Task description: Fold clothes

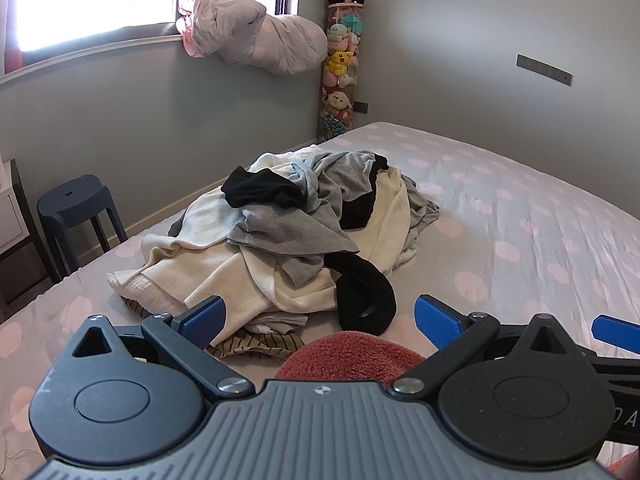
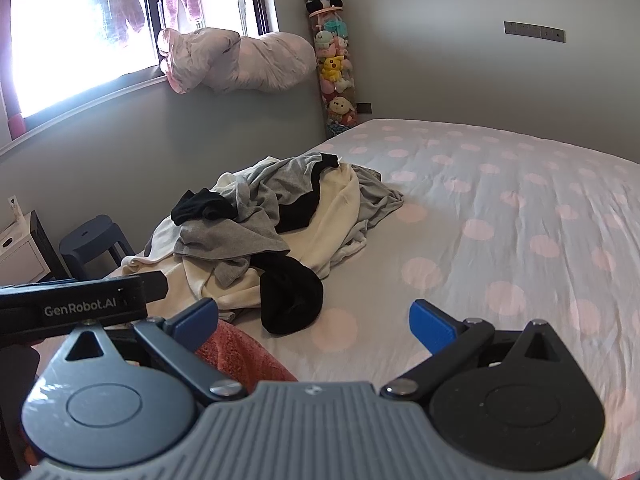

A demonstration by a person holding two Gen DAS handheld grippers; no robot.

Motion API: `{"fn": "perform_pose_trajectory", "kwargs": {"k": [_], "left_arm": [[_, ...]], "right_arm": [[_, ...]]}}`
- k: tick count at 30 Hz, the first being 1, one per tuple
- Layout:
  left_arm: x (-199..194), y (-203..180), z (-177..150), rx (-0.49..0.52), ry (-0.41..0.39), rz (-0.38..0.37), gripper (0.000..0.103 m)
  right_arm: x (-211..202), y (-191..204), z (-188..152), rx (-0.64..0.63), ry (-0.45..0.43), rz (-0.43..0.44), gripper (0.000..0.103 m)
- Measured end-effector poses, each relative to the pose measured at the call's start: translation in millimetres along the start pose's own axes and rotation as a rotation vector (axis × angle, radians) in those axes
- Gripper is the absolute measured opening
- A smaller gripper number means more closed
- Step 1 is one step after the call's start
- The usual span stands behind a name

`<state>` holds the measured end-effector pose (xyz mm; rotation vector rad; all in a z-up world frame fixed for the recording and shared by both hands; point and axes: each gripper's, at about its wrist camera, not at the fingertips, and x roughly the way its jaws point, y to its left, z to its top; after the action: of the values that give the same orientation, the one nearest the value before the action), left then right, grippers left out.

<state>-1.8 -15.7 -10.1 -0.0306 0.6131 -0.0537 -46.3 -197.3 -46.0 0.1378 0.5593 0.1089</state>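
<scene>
Both the left tongs point(image 1: 320, 316) and the right tongs point(image 2: 314, 320) stand wide apart, nothing between their blue pads, angled down over the bed point(image 2: 500, 208). Just beneath them lies a red fuzzy garment point(image 1: 352, 354). Ahead, a heap of clothes point(image 1: 296, 232), cream, grey and black, sits unfolded on the dotted bedsheet.

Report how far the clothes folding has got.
Done: nothing; no folded garment shows on the bed. In hand: nothing; the left claw and right claw are both open and empty, short of the pile of clothes. Left: the whole pile, plus the black garment at its near edge.
</scene>
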Motion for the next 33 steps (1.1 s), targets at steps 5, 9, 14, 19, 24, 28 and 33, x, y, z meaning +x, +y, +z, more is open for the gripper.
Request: {"fn": "perform_pose_trajectory", "kwargs": {"k": [5, 9, 14, 19, 24, 28, 33], "left_arm": [[0.1, -1.1, 0.0, 0.003, 0.002, -0.003, 0.103], [0.8, -1.3, -0.2, 0.0, 0.004, -0.006, 0.103], [0.3, -1.3, 0.3, 0.0, 0.006, -0.007, 0.103], [0.9, -2.1, 0.2, 0.004, 0.008, -0.007, 0.103], [1.9, -2.7, 0.0, 0.003, 0.009, -0.008, 0.103], [2.5, -3.5, -1.0, 0.001, 0.01, -0.011, 0.103], [3.3, -2.3, -1.3, 0.0, 0.016, -0.008, 0.103]], "right_arm": [[-0.4, -0.2, -1.5, 0.002, 0.002, -0.002, 0.102], [0.0, 0.7, -1.6, 0.001, 0.005, -0.001, 0.102], [-0.2, 0.9, -1.8, 0.001, 0.007, 0.0, 0.103], [-0.5, 1.2, -1.9, 0.001, 0.009, 0.001, 0.102], [0.2, 0.4, -1.4, 0.004, 0.012, 0.0, 0.102], [2.0, 0.9, -2.2, 0.003, 0.015, -0.002, 0.103], [3.7, 1.7, -3.1, 0.0, 0.02, 0.0, 0.103]]}}
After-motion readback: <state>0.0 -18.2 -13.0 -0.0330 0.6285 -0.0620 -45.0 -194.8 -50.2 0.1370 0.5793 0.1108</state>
